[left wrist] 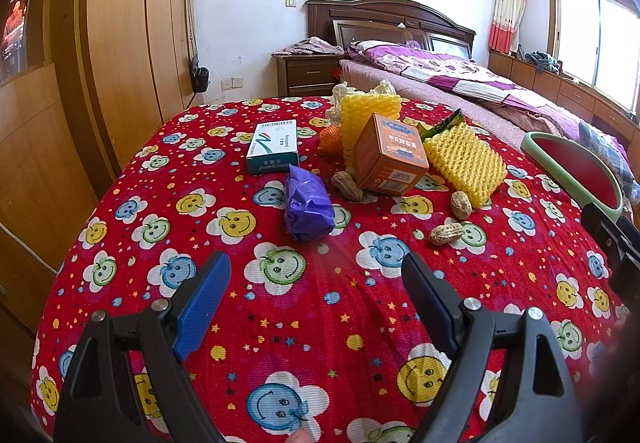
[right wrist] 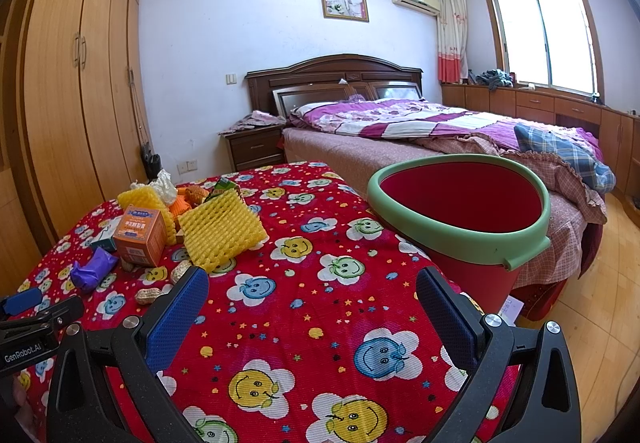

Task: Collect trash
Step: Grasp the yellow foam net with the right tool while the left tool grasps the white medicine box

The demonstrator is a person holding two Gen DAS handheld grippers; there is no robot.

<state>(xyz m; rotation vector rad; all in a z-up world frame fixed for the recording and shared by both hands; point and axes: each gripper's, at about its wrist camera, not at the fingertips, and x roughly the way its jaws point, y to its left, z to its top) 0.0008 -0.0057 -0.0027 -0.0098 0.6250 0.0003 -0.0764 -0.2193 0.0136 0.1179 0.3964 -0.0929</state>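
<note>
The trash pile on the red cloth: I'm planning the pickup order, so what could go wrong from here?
1. The orange box leans on a yellow foam net with a peanut at its base; lifting any one may topple or scatter the others.
2. The loose peanuts are small and rounded, so they might slip from the open left hand-held gripper.
3. The red bin seems to stand beyond the table's right edge; dropped items could miss it.

Red tablecloth (left wrist: 200, 243) with smiley flowers; purple wrapper (left wrist: 308, 209); orange box (left wrist: 388, 159); yellow foam net (left wrist: 466, 163); beside tablecloth, red bin (right wrist: 472, 267), green rim (right wrist: 460, 233).

Litter pile (left wrist: 384, 155) on tablecloth, red bin (right wrist: 460, 219) beside
</note>
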